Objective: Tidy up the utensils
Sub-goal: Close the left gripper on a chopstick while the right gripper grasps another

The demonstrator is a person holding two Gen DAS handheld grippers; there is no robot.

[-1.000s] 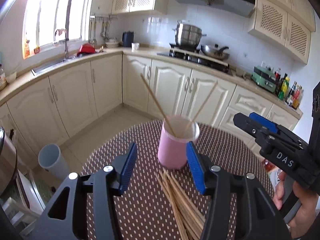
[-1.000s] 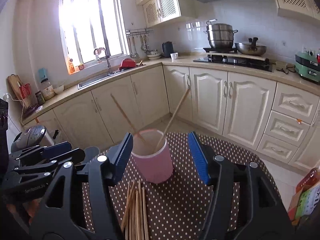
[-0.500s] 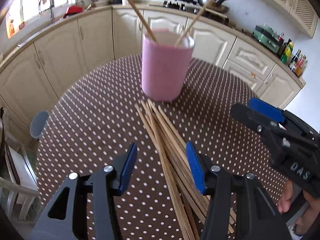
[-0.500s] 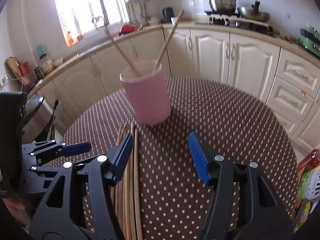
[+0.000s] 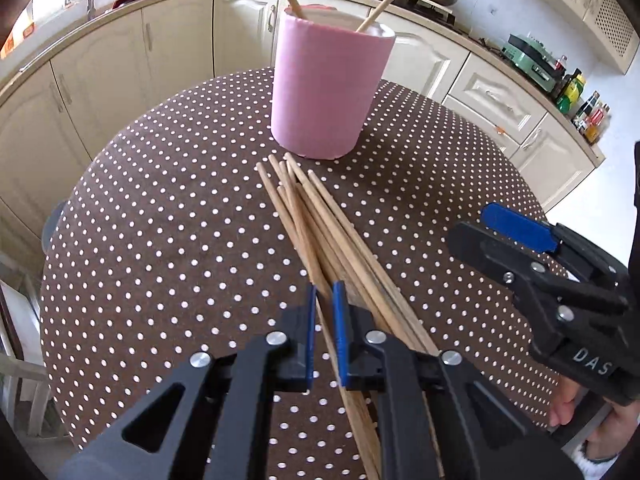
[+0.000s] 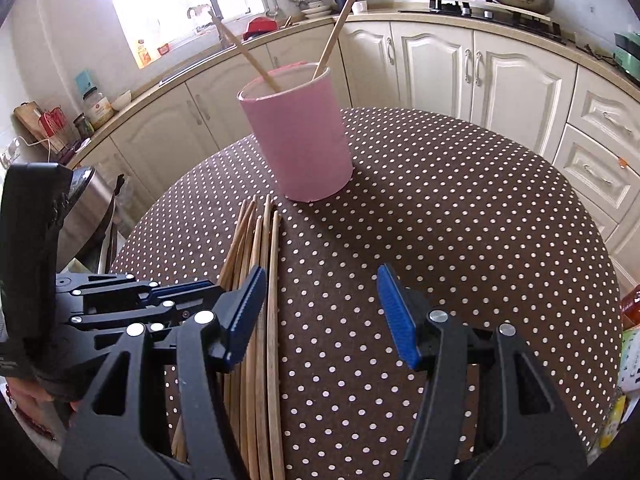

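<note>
Chopsticks (image 5: 320,224) lie in a loose bundle on the dotted tablecloth (image 5: 160,240), their long axes running from the near edge of the left wrist view toward the far pink cup (image 5: 328,92). Here we see the bundle slant from near right to far left, its far tips stopping just short of the cup's base. The left gripper (image 5: 325,300) sits low over the bundle; its jaws have just been closing and now stand nearly together, with one chopstick (image 5: 326,328) from the left edge of the bundle passing between the blue pads. Two more chopsticks (image 5: 384,4) stand tilted in the cup, leaning apart to left and right. At the right of this view we see the right gripper (image 5: 516,228) from the side, with part of the hand (image 5: 576,404) that holds it.

In the right wrist view the bundle (image 6: 260,280) runs almost straight from near to far, at the left of centre, again pointing at the cup (image 6: 296,140). We see the right gripper (image 6: 320,292) with jaws about half open and nothing between them but tablecloth; its left pad (image 6: 244,312) lies over the bundle's right edge. This view alone shows the left gripper (image 6: 188,292) from the side, its fingers closed down on the bundle at near left. The kitchen counter (image 6: 440,16) curves behind.
</note>
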